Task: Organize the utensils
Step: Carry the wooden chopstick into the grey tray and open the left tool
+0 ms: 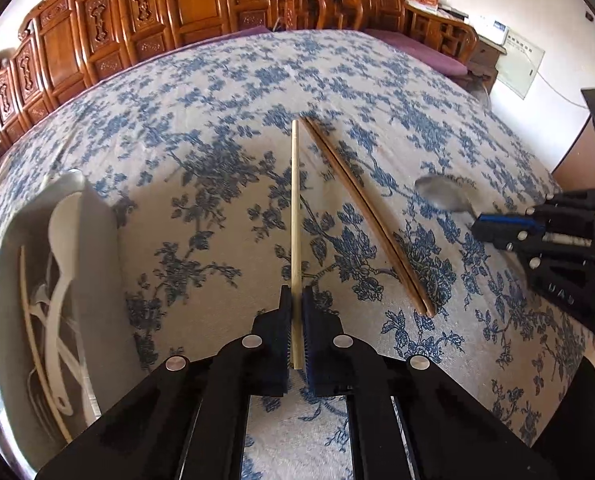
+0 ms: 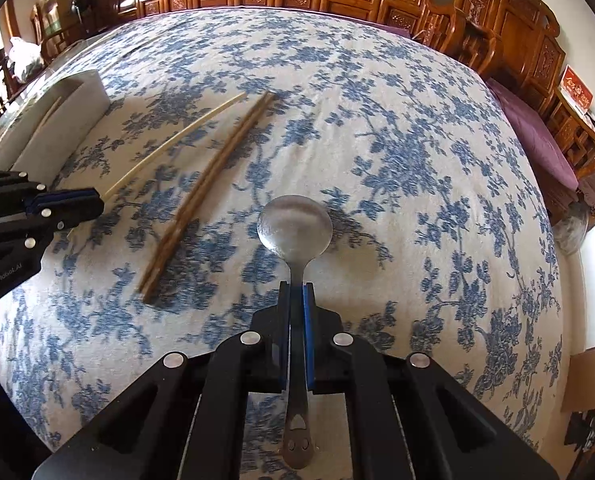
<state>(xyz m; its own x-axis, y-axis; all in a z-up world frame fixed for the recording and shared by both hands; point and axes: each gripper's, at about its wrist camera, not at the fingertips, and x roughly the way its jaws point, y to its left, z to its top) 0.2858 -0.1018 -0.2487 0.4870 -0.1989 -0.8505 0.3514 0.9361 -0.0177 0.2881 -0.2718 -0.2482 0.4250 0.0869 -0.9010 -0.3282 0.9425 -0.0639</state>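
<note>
My left gripper (image 1: 296,295) is shut on a pale bamboo chopstick (image 1: 295,208) that points away over the tablecloth; it also shows in the right wrist view (image 2: 177,140). A pair of brown chopsticks (image 1: 367,216) lies on the cloth just right of it, also in the right wrist view (image 2: 213,184). My right gripper (image 2: 296,289) is shut on the handle of a metal spoon (image 2: 294,226), bowl forward, just above the cloth. The spoon (image 1: 443,194) and right gripper (image 1: 477,226) show at the right of the left wrist view. The left gripper (image 2: 97,204) shows at the left of the right wrist view.
A white organizer tray (image 1: 101,248) at the left holds white plastic spoons and a pale chopstick; it also shows in the right wrist view (image 2: 69,120). The table has a blue floral cloth (image 1: 217,120). Carved wooden furniture (image 1: 97,32) stands behind the table.
</note>
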